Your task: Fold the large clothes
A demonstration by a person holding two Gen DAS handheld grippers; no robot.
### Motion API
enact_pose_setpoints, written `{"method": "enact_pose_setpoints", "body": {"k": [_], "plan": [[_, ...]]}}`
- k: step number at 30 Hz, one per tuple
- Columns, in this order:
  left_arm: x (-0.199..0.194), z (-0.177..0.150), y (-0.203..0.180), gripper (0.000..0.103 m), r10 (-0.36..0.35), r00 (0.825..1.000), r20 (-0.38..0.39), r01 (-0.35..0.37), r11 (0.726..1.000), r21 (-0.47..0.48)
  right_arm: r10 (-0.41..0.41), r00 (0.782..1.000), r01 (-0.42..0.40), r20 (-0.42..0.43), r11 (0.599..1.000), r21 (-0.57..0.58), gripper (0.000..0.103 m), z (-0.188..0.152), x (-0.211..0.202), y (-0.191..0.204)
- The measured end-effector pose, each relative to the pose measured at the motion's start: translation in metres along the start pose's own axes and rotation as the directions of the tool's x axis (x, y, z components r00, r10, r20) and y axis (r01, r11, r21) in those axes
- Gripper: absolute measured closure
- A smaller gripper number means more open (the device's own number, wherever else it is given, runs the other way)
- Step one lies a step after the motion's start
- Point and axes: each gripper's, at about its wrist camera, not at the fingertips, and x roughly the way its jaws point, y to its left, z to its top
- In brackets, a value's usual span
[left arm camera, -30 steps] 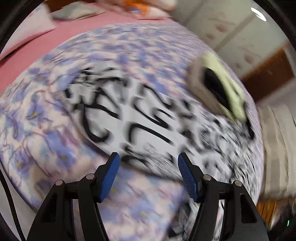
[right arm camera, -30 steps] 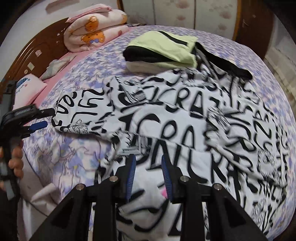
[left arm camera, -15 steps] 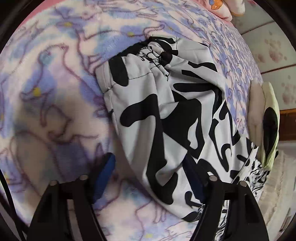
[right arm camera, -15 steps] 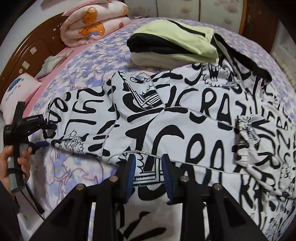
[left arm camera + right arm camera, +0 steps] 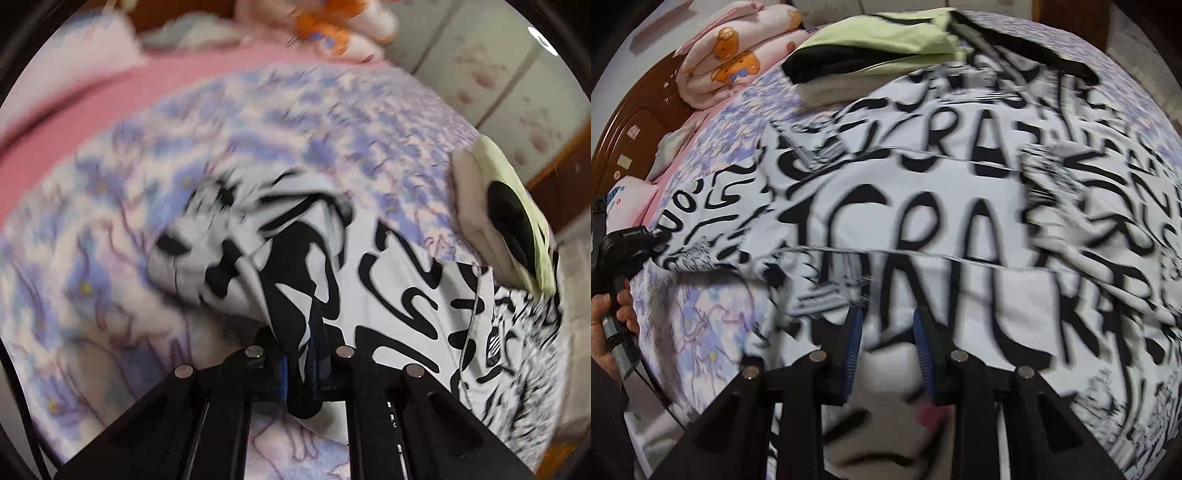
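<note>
**Garment spread on bed, left fingers clamped on sleeve end**

We see the bed (image 5: 713, 332) first, covered by a lilac floral blanket, with a pink sheet (image 5: 110, 99) beyond it toward the wooden headboard (image 5: 639, 118). The black-and-white lettered garment (image 5: 923, 229) lies spread across most of the blanket; it is blurred in both views. One sleeve (image 5: 258, 236) extends to the far left in the right wrist view.

At the far side of the garment we note a stack of folded clothes (image 5: 871, 55), green on top, black and cream beneath, with its near edge touching the printed fabric. A rolled quilt with bear print (image 5: 735, 62) sits near the headboard, well apart from the garment.

The left gripper (image 5: 301, 354) has its fingers together, clamped on a fold of the sleeve; a hand (image 5: 613, 325) holds its handle. The right gripper (image 5: 888, 350) hangs over the garment's near edge with its fingers (image 5: 854, 343) apart; white fabric shows in the gap, and we cannot tell whether the pads touch it.
</note>
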Motion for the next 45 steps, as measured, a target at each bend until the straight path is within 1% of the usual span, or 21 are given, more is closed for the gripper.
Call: {"method": "enact_pose_setpoints", "body": {"k": [2,3,6,8,10,13,17,20,21,22,23,25,26,29,30,31,33,34,38,40,45], "plan": [[-0.015,-0.005,-0.022,0.097,0.017,0.998,0.055,-0.020,0.997,0.069,-0.013,1.000,0.013,0.014,1.000,0.014,0.074,-0.007,-0.012,-0.017],[-0.024,-0.009,-0.036,0.097,-0.001,0.997,0.073,-0.006,0.996,0.091,-0.021,0.999,0.020,0.024,1.000,0.024,0.074,-0.011,-0.020,-0.028],[-0.051,-0.026,-0.082,0.097,-0.086,0.992,0.096,0.072,0.987,0.147,-0.045,0.998,0.042,0.049,0.997,0.067,0.074,-0.020,-0.040,-0.060],[-0.074,-0.047,-0.130,0.097,-0.159,0.980,0.120,0.127,0.962,0.242,-0.053,0.996,0.045,0.065,0.992,0.114,0.074,-0.025,-0.052,-0.082],[-0.090,-0.070,-0.175,0.097,-0.238,0.964,0.115,0.188,0.924,0.332,-0.055,0.995,0.042,0.080,0.986,0.159,0.074,-0.028,-0.060,-0.100],[-0.106,-0.124,-0.247,0.097,-0.353,0.934,0.057,0.285,0.832,0.475,-0.064,0.993,0.043,0.098,0.977,0.210,0.074,-0.035,-0.070,-0.123],[-0.090,-0.197,-0.310,0.097,-0.373,0.925,-0.071,0.338,0.724,0.602,-0.076,0.992,0.048,0.098,0.965,0.258,0.074,-0.046,-0.074,-0.151],[-0.064,-0.243,-0.332,0.088,-0.330,0.917,-0.222,0.393,0.663,0.637,-0.080,0.993,0.052,0.091,0.959,0.280,0.074,-0.054,-0.074,-0.167],[-0.055,-0.254,-0.335,0.079,-0.302,0.916,-0.263,0.400,0.651,0.646,-0.082,0.993,0.053,0.087,0.956,0.287,0.074,-0.057,-0.074,-0.173],[-0.049,-0.263,-0.337,0.066,-0.268,0.920,-0.284,0.391,0.645,0.657,-0.081,0.993,0.053,0.085,0.955,0.291,0.074,-0.059,-0.074,-0.177],[-0.047,-0.269,-0.336,0.061,-0.248,0.923,-0.295,0.384,0.638,0.667,-0.078,0.993,0.050,0.084,0.953,0.297,0.074,-0.061,-0.074,-0.181],[-0.052,-0.275,-0.330,0.049,-0.263,0.915,-0.305,0.402,0.627,0.667,-0.067,0.994,0.037,0.089,0.951,0.306,0.074,-0.064,-0.076,-0.190],[-0.058,-0.273,-0.327,0.045,-0.281,0.909,-0.307,0.416,0.623,0.663,-0.063,0.993,0.031,0.096,0.950,0.311,0.074,-0.065,-0.077,-0.193],[-0.076,-0.261,-0.313,0.034,-0.326,0.899,-0.293,0.438,0.628,0.643,-0.044,0.992,0.003,0.118,0.946,0.324,0.074,-0.062,-0.078,-0.196],[-0.084,-0.255,-0.306,0.030,-0.342,0.897,-0.279,0.440,0.639,0.631,-0.035,0.991,-0.010,0.130,0.944,0.329,0.070,-0.060,-0.079,-0.196],[-0.091,-0.249,-0.302,0.029,-0.354,0.898,-0.260,0.436,0.653,0.619,-0.027,0.989,-0.021,0.142,0.944,0.329,0.061,-0.060,-0.080,-0.194],[-0.100,-0.237,-0.289,0.029,-0.368,0.902,-0.226,0.427,0.679,0.597,-0.014,0.984,-0.043,0.178,0.949,0.312,0.055,-0.054,-0.084,-0.185],[-0.105,-0.231,-0.278,0.029,-0.371,0.906,-0.201,0.416,0.701,0.579,-0.006,0.981,-0.053,0.194,0.954,0.294,0.055,-0.050,-0.086,-0.178],[-0.109,-0.216,-0.244,0.029,-0.344,0.928,-0.141,0.366,0.779,0.508,0.040,0.976,-0.079,0.214,0.981,0.175,0.055,-0.026,-0.087,-0.144],[-0.106,-0.213,-0.223,0.029,-0.320,0.937,-0.144,0.349,0.813,0.466,0.053,0.975,-0.078,0.217,0.991,0.107,0.054,-0.014,-0.084,-0.124],[-0.091,-0.217,-0.193,0.029,-0.284,0.943,-0.172,0.330,0.850,0.411,0.013,0.982,-0.001,0.186,0.998,-0.063,0.052,0.013,-0.054,-0.076]]}}
